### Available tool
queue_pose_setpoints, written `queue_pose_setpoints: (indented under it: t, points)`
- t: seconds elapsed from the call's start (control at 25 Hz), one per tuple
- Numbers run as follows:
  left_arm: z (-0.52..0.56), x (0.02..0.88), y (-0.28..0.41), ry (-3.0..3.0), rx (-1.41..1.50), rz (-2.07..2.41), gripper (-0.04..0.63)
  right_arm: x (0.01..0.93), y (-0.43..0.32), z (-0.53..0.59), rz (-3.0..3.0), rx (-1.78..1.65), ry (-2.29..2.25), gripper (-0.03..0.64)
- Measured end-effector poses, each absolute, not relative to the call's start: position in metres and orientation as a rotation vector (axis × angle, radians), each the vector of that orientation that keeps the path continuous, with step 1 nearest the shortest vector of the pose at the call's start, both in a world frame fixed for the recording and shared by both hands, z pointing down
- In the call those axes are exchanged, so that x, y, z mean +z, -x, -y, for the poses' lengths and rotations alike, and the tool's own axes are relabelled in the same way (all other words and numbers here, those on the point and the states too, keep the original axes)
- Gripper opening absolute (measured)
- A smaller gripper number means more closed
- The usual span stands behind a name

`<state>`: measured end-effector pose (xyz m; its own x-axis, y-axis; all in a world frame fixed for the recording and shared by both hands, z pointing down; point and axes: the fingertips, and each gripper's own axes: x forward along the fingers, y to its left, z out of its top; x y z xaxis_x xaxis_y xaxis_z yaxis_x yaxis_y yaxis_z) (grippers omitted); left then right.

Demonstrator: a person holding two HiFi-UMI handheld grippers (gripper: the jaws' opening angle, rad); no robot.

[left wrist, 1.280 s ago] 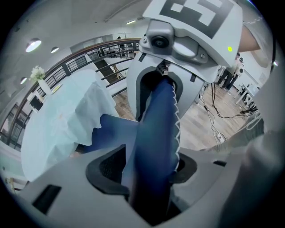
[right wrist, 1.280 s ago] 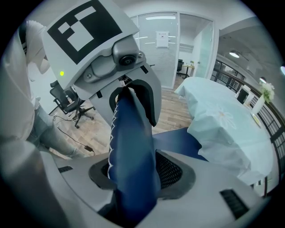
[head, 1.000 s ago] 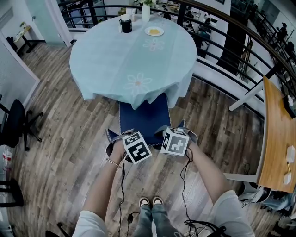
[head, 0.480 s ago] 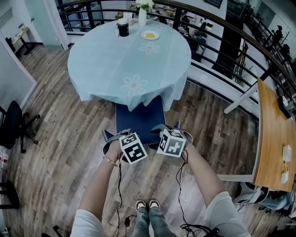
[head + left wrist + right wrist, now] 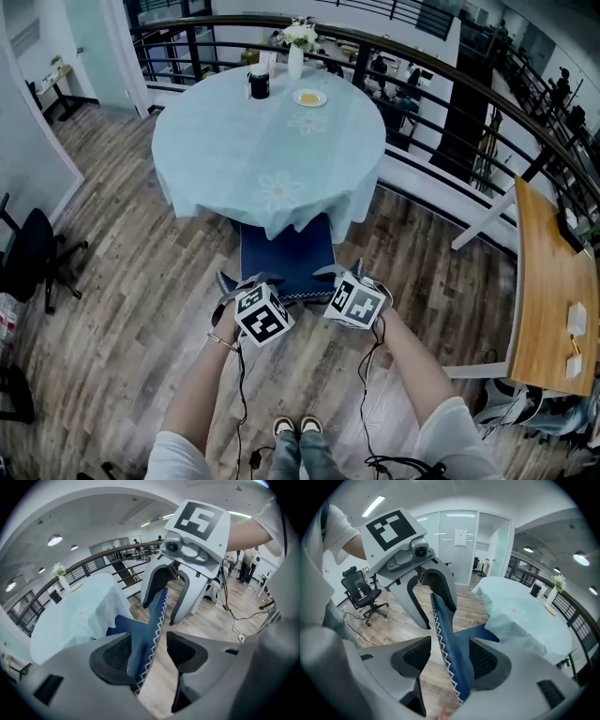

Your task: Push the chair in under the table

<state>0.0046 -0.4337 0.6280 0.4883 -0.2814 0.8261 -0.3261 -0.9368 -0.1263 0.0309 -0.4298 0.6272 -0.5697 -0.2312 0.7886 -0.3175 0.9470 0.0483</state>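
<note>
The chair has a dark blue cover with white zigzag stitching, and its seat sits partly under the round table, which wears a pale blue cloth. Both grippers stand at the top edge of its backrest. My left gripper straddles the backrest: the fabric lies against one pad and a gap shows at the other. My right gripper has just been opening its jaws; the backrest leans on one pad, clear of the other. Each gripper view shows the opposite gripper over the same edge.
On the table's far side stand a vase, a dark cup and a plate. A black railing curves behind. A black office chair is at the left, a wooden desk at the right. Cables hang by the person's feet.
Both grippers have lifted slightly at the backrest's top edge and tilted. The right jaws have spread wider. The chair stays where it was under the table.
</note>
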Motion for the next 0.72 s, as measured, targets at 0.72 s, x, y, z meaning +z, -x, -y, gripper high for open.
queue_pose_setpoints:
  t: [0.72]
  points:
    - [0.303, 0.571, -0.016, -2.708, 1.038, 0.812, 0.037, 0.587, -0.044, 0.320, 2.238, 0.143, -0.721, 0.212]
